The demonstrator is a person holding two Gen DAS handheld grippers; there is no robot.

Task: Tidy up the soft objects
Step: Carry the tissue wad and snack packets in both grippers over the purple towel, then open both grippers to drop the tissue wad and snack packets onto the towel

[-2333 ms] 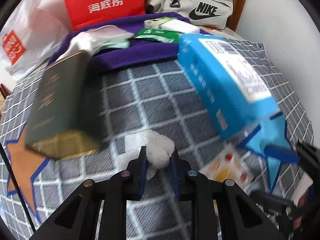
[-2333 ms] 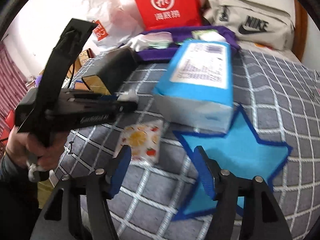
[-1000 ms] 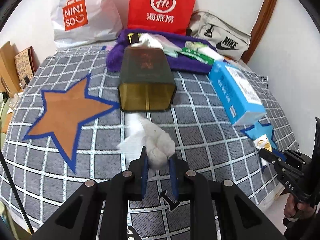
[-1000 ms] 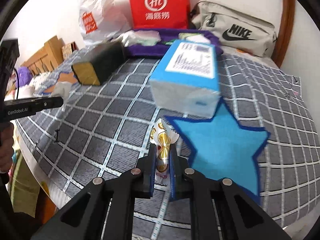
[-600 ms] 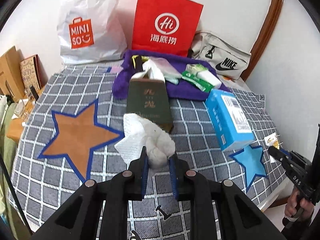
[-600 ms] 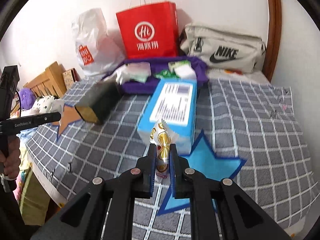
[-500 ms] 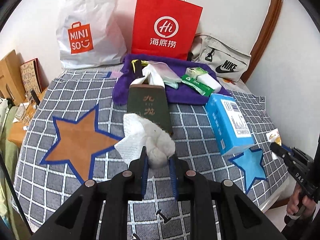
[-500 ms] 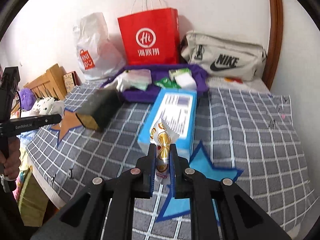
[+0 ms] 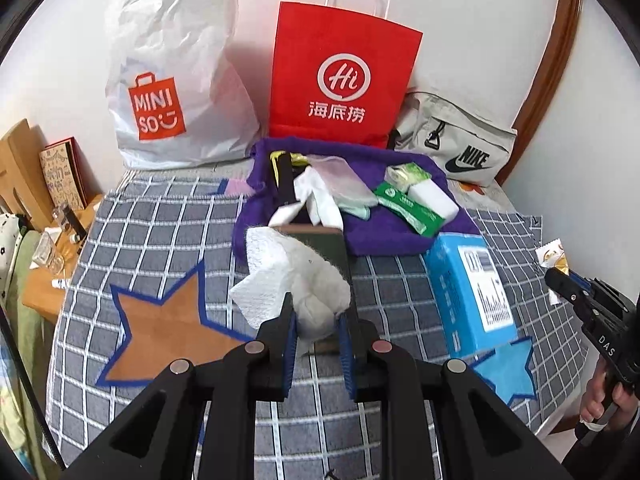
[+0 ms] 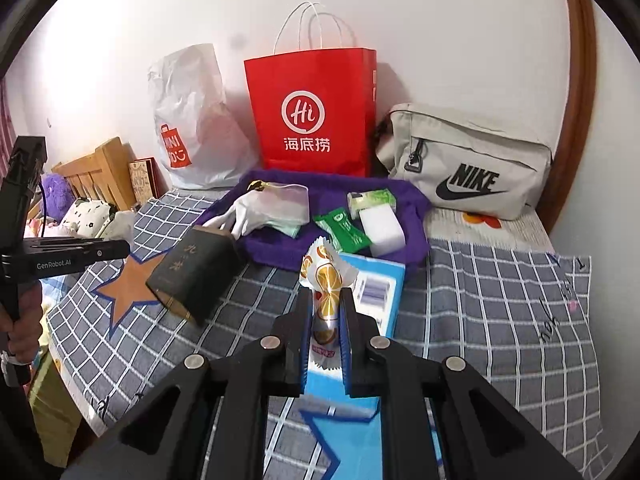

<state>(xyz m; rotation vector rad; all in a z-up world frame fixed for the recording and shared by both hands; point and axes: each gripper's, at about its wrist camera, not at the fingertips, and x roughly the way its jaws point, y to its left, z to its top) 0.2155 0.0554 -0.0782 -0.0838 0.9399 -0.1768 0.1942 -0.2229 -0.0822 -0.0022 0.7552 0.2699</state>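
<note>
Both grippers had risen above the checked bedspread (image 9: 168, 216): left gripper (image 9: 316, 316) clamped on white tissue (image 9: 296, 276), right gripper (image 10: 325, 312) clamped on snack packet (image 10: 326, 280).

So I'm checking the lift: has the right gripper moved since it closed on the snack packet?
Yes. The right gripper has risen with the packet, away from the blue star.
</note>
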